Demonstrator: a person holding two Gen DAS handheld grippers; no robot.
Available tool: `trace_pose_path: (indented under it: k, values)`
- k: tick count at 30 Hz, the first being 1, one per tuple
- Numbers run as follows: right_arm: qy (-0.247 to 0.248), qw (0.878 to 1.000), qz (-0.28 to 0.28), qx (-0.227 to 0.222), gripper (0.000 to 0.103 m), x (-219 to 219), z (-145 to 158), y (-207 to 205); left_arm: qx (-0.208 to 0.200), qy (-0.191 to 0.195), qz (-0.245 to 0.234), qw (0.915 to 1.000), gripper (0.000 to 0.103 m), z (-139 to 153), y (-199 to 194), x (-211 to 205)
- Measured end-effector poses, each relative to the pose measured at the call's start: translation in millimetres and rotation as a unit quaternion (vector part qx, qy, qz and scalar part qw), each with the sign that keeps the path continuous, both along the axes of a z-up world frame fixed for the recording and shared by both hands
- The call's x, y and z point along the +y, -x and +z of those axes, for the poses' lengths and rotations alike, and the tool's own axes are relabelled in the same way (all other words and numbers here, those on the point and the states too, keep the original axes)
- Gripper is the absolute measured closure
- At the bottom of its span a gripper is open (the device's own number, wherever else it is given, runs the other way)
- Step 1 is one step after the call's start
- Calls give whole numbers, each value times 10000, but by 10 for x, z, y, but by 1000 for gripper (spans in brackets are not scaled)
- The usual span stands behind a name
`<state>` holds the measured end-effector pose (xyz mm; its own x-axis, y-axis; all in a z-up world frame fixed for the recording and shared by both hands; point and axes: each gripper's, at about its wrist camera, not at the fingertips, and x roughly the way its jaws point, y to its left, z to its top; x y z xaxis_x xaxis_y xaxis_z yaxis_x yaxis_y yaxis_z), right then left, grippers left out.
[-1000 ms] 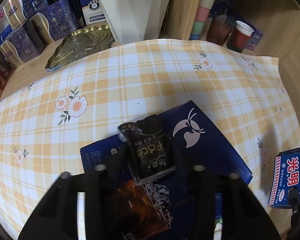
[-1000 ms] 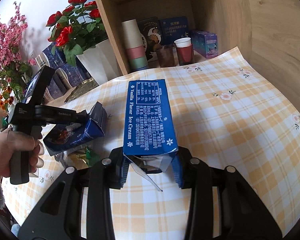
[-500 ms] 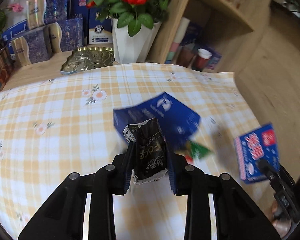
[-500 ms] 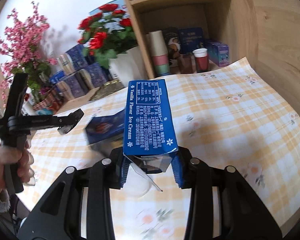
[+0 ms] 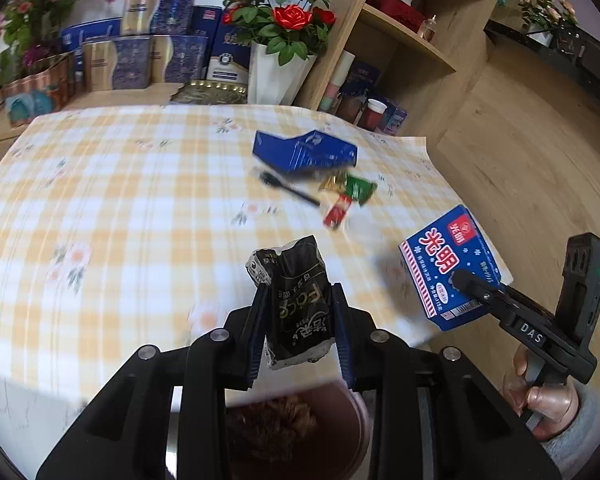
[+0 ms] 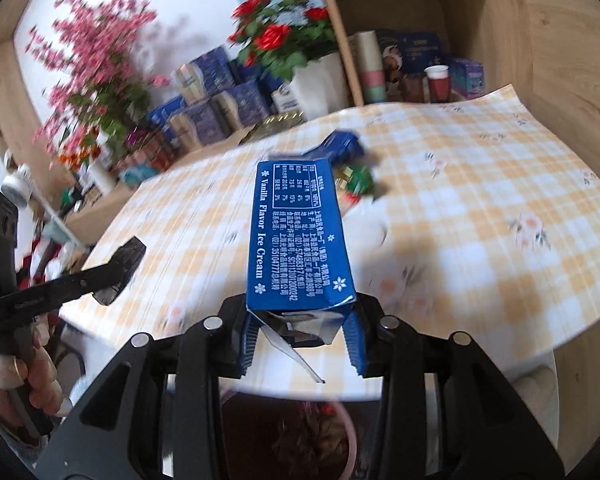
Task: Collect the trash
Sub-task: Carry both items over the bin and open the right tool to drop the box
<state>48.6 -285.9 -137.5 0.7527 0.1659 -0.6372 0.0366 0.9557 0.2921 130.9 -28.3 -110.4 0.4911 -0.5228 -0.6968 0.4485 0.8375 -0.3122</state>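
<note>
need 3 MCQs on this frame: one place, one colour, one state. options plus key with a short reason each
1. Where is the bin?
A. on the shelf
B. below both grippers, at the table's near edge
C. beside the vase

2. What colour is the ice cream box?
A. blue
B. green
C. yellow

3. What is the left gripper doing?
A. open, empty
B. resting on the cloth
C. shut on the black wrapper

B: the bin's rim shows under the fingers in both views.
A: blue faces with white print.
C: the pads press the wrapper's sides.

A white vase of red roses [image 5: 284, 32] stands behind the yellow-checked tablecloth [image 5: 120, 208], beside stacked blue and gold boxes [image 5: 148, 56] and a wooden shelf [image 5: 412, 40] holding cups [image 5: 374, 110].
</note>
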Motion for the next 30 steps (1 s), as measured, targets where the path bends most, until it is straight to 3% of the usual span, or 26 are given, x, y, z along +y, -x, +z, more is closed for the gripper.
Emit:
trace_pose_path:
  k: [7, 13, 21, 30]
  values:
    - [9, 9978, 554, 362, 65, 448, -294, 504, -125, -156, 57, 9998, 72, -61, 606, 304]
    - [-159, 9899, 1032, 956, 65, 748, -594, 677, -196, -173, 131, 9996, 72, -57, 822, 417]
    - [-361, 9688, 1591, 1866, 64, 1032, -996, 470, -175, -75, 215, 9996, 72, -68, 919, 479]
    - [-468, 9611, 1636, 2173, 62, 1185, -1242, 269, -97, -23, 270, 9996, 72, -131, 837, 546]
